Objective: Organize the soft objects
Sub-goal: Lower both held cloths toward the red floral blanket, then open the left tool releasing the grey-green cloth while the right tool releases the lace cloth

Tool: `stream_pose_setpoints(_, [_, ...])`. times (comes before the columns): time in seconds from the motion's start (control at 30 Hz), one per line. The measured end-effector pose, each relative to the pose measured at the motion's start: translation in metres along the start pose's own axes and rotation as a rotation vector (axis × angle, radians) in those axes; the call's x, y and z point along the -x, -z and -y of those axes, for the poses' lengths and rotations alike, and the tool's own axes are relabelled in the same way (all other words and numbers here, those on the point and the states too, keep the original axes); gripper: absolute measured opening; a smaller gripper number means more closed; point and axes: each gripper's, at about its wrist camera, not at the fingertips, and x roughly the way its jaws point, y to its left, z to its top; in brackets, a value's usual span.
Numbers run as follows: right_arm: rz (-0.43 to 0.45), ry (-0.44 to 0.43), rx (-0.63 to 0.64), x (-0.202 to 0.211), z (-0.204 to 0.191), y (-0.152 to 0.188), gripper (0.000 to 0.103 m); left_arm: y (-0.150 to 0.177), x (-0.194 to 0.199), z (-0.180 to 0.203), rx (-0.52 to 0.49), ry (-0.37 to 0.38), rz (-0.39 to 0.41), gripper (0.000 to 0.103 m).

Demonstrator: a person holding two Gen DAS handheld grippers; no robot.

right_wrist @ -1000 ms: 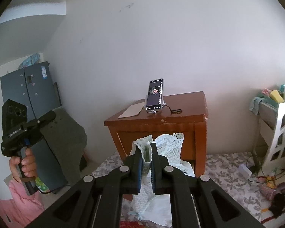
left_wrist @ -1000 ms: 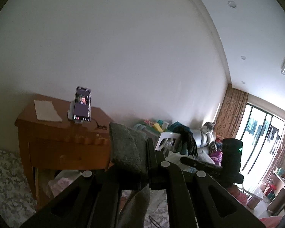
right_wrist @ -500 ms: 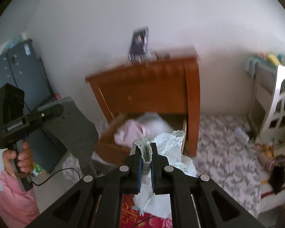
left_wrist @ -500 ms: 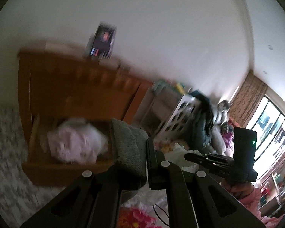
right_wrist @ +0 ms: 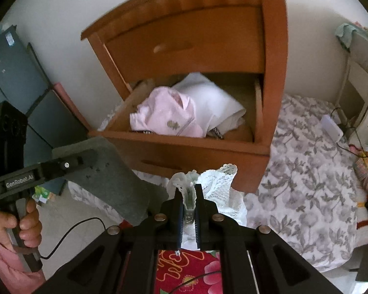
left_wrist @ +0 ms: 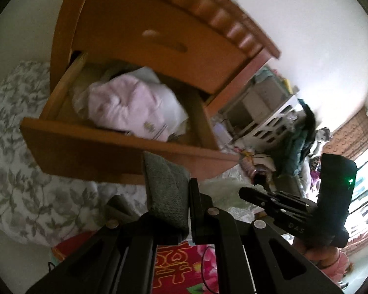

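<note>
The left claw (left_wrist: 187, 210) is closed on a grey cloth (left_wrist: 165, 193); the right claw (right_wrist: 189, 203) is closed on a white lace cloth (right_wrist: 216, 183). Both cloths look light, soft and limp, so an edge pinch is enough. Each hangs down from its claw, near the open drawer (right_wrist: 184, 144), where pink clothes (right_wrist: 166, 115) lie.

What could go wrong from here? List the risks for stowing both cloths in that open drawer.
1. The open drawer already holds a heap of pink and white clothes, so added pieces may spill over its front.
2. The white lace cloth hangs loose below the right gripper and might snag the drawer edge.
</note>
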Motion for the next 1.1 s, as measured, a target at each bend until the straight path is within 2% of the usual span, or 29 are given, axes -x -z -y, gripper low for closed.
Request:
stream_pose_setpoints(0.4, [-0.087,0.022,-0.01,-0.055,-0.007,-0.001,0.008,0.013,-0.043,-0.04,0.11,-0.057,-0.124,0.004])
stream_pose_setpoints(0.73, [-0.204,0.023,-0.029,-0.103,-0.004,0.007,0.011,0.022,-0.073,-0.058,0.153,-0.09,-0.209,0.004])
stream_pose_setpoints(0.83, [-0.218,0.027,-0.03,-0.109,-0.004,0.005,0.011,0.021,-0.078,-0.061,0.165,-0.119,-0.221,0.008])
stream_pose_setpoints(0.87, [-0.223,0.029,-0.031,-0.11,-0.004,0.005,0.011,0.021,-0.079,-0.064,0.171,-0.128,-0.225,0.013])
stream_pose_setpoints(0.9, [-0.228,0.032,-0.033,-0.111,-0.003,0.005,0.016,0.022,-0.078,-0.066,0.175,-0.131,-0.226,0.023])
stream_pose_setpoints(0.97, [-0.242,0.046,-0.04,-0.114,-0.002,0.006,0.033,0.022,-0.077,-0.071,0.185,-0.143,-0.227,0.038])
stream_pose_setpoints(1.0, [-0.248,0.055,-0.041,-0.115,-0.001,0.006,0.046,0.022,-0.077,-0.071,0.185,-0.146,-0.226,0.041])
stream_pose_setpoints(1.03, [-0.25,0.064,-0.036,-0.116,-0.001,0.006,0.052,0.022,-0.077,-0.072,0.181,-0.15,-0.225,0.042])
stream_pose_setpoints(1.1, [-0.255,0.071,-0.029,-0.118,-0.002,0.007,0.055,0.02,-0.079,-0.073,0.181,-0.149,-0.225,0.052])
